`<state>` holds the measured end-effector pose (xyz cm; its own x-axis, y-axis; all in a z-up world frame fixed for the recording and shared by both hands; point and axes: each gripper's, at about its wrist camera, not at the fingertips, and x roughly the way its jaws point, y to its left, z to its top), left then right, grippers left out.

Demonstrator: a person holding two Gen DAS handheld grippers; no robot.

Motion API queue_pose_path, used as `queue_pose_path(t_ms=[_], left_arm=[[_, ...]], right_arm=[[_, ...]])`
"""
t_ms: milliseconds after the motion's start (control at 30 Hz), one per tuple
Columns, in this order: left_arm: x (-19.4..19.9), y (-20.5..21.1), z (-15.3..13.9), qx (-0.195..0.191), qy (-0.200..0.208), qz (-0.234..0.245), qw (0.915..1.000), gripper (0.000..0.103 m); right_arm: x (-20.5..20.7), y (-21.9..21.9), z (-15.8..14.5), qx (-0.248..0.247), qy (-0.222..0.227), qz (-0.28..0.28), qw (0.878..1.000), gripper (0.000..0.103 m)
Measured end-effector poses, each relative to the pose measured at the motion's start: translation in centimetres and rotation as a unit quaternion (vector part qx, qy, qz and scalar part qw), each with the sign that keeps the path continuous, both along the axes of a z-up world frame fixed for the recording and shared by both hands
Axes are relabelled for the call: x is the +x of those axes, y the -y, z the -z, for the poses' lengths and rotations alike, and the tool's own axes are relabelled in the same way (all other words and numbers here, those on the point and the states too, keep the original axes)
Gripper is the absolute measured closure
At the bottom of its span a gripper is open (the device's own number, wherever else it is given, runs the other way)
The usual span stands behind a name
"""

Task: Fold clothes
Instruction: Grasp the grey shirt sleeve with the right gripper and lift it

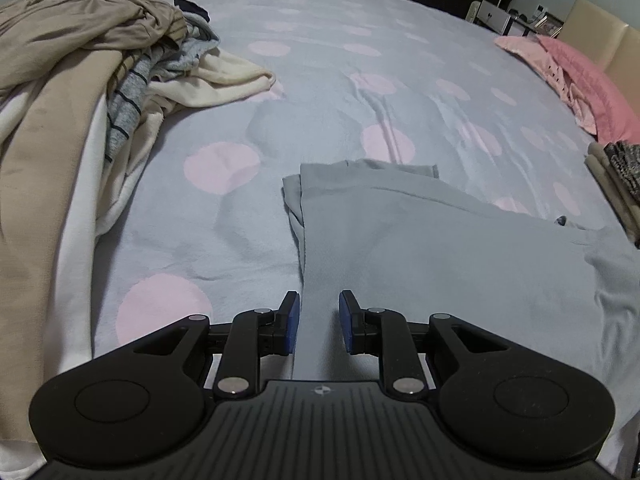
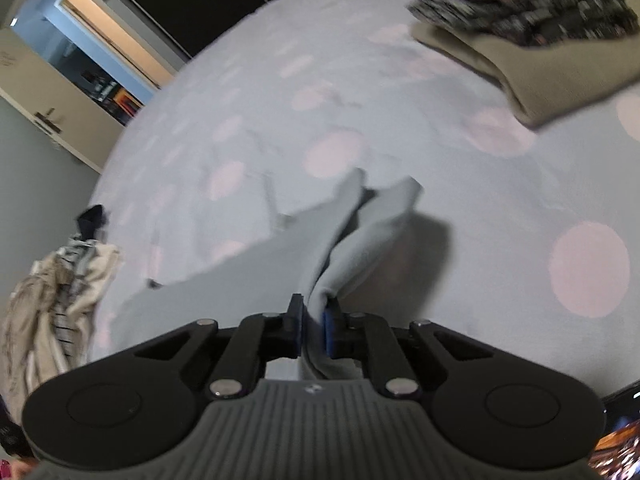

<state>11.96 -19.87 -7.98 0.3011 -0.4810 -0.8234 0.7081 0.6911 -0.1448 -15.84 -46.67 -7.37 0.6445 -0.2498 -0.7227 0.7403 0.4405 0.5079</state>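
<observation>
A light grey garment (image 1: 420, 240) lies partly folded on the dotted bed cover (image 1: 320, 60), its left edge running straight toward me. My left gripper (image 1: 319, 320) hovers at that edge near the front; its blue pads stand apart, the cloth showing in the gap with no pad pressing on it. In the right wrist view my right gripper (image 2: 314, 320) is shut on a fold of the same grey garment (image 2: 280, 256), which rises off the bed and drapes away from the pads in two flaps.
A heap of unfolded beige, white and striped clothes (image 1: 100, 72) fills the bed's left side. A folded stack (image 1: 620, 176) sits at the right edge, seen closer as the stack (image 2: 540, 40). Pink pillows (image 1: 580, 80) lie far right. A doorway (image 2: 92, 40) is beyond the bed.
</observation>
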Motion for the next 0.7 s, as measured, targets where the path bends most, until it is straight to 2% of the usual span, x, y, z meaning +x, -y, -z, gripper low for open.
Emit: queue_pose_path(t_ms=[200, 367, 533, 700], left_arm=[[0.1, -1.5, -1.3, -0.026, -0.007, 0.001, 0.9996, 0.084], [0.5, -2.3, -1.7, -0.045, -0.029, 0.012, 0.9985, 0.084], [0.8, -2.9, -1.7, -0.053, -0.034, 0.021, 0.9978, 0.085], [1.7, -3.9, -1.4, -0.056, -0.036, 0.011, 0.9977, 0.085]], right_arm=[[4.3, -3.3, -4.3, -0.007, 0.034, -0.025, 0.999, 0.092], [8.0, -6.0, -6.4, 0.001, 0.058, -0.057, 0.997, 0.092], [12.4, -8.5, -6.7, 0.019, 0.080, -0.095, 0.992, 0.092], [17.3, -11.1, -5.1, 0.040, 0.081, -0.133, 0.987, 0.092]])
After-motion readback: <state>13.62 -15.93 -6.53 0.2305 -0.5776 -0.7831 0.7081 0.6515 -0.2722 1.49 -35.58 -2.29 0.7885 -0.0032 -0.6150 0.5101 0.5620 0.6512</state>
